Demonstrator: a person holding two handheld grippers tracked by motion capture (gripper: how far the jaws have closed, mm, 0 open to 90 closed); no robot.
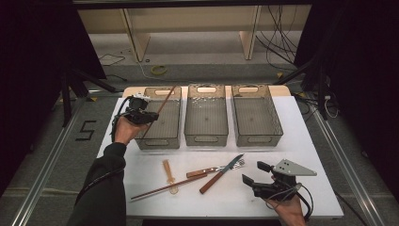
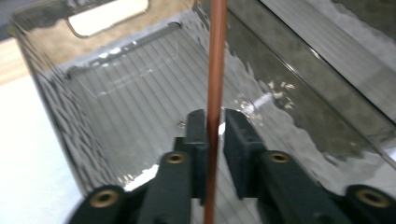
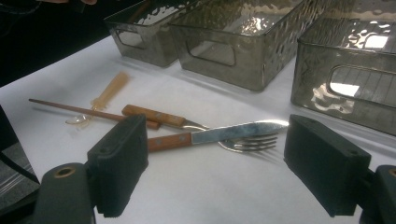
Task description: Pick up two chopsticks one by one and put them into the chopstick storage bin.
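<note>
Left gripper (image 1: 149, 113) over the left bin (image 1: 170, 137), in the person's left hand (image 1: 124, 129). Chopstick (image 2: 215, 93) between its jaws, slanting up across the bin toward the far rim. In the left gripper view, a thin gap on the right side of the stick, left jaw just against it: jaws barely parted, grip loose at most, no clear clamping. Ribbed bin floor right beneath.

Right gripper (image 1: 256, 173) low over the bench (image 1: 301, 141) at the near right, jaws wide apart, nothing between them. Ahead of it on the bench: knife (image 3: 219, 134) lying across a fork (image 3: 247, 143), a second chopstick (image 3: 74, 109), and a pale plastic spoon (image 3: 107, 93) beside it. Middle bin (image 1: 206, 117) and right bin (image 1: 256, 120) just beside the left one, in a row.
</note>
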